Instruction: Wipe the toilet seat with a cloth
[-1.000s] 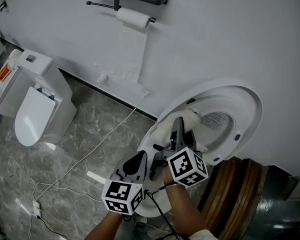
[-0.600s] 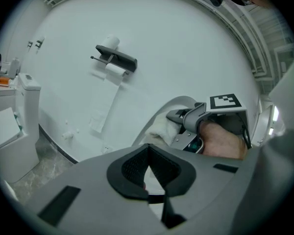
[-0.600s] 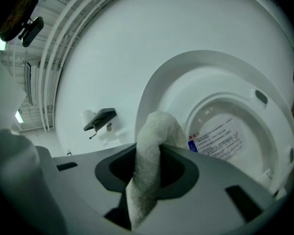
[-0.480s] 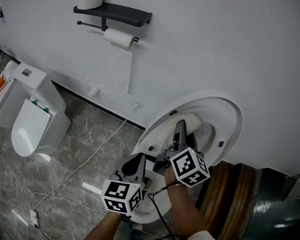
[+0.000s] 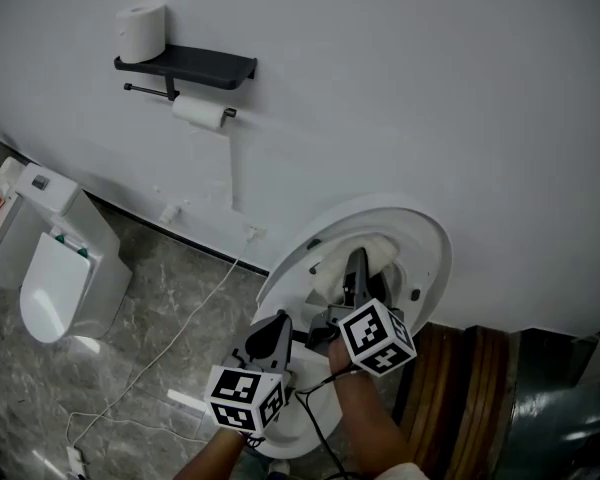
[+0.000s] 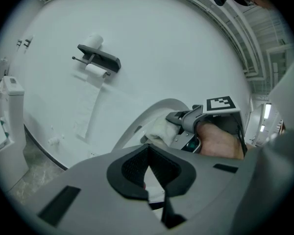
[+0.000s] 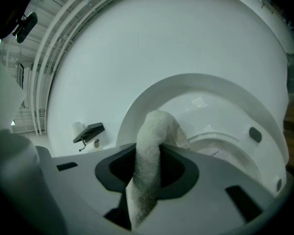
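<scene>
cloth (image 7: 149, 153): rough terry; toilet seat (image 5: 425, 226): glossy plastic; floor (image 5: 150, 268): polished marble

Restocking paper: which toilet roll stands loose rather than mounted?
The roll standing upright on the dark shelf; the other roll hangs from the bar beneath it.

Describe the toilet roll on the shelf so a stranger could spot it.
On the white wall, up and left of the raised toilet lid, hangs a black shelf. The spare roll stands upright on its left end; the other roll hangs sideways on the bar underneath.
</scene>
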A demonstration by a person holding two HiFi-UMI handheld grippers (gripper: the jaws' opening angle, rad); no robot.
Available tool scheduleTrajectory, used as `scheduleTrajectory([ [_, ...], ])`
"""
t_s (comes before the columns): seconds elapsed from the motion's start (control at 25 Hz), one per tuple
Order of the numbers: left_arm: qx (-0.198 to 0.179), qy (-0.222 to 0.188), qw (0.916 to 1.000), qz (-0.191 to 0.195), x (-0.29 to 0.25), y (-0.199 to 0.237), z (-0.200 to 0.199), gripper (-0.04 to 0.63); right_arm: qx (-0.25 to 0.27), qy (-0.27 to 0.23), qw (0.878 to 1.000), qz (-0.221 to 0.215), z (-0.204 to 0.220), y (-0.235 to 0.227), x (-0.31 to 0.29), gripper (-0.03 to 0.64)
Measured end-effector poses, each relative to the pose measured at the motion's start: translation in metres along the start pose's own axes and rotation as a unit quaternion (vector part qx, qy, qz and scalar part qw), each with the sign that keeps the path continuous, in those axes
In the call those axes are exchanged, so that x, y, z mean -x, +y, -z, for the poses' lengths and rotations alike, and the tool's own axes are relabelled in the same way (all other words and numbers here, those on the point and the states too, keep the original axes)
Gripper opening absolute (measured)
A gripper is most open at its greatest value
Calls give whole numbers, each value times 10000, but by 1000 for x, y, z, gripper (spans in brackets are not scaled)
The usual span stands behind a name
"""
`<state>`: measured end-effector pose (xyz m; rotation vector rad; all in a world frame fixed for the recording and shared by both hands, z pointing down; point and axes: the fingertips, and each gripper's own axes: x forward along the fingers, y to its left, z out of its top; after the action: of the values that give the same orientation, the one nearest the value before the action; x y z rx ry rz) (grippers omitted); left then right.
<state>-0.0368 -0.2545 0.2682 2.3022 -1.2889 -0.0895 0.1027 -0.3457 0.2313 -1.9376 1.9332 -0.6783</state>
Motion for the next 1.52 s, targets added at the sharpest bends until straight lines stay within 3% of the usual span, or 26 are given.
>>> scheduleTrajectory([
  [0.6, -65, 161, 9987, 476, -25, -42, -1, 0, -243, -353, 9984, 357, -46, -51, 14, 101],
  [1.04, -239, 292, 9967, 714, -38, -65, 6, 0, -232, -363, 9985, 345, -49, -62, 21, 101],
  [1.24, -206, 761, 9927, 916, -43, -65, 14, 0, -245, -513, 9982, 165, -63, -58, 34, 100],
  [1.52, -641, 1009, 9853, 1217, -54, -80, 6, 6, -383, -288, 9988, 31, -58, -66, 83, 100],
])
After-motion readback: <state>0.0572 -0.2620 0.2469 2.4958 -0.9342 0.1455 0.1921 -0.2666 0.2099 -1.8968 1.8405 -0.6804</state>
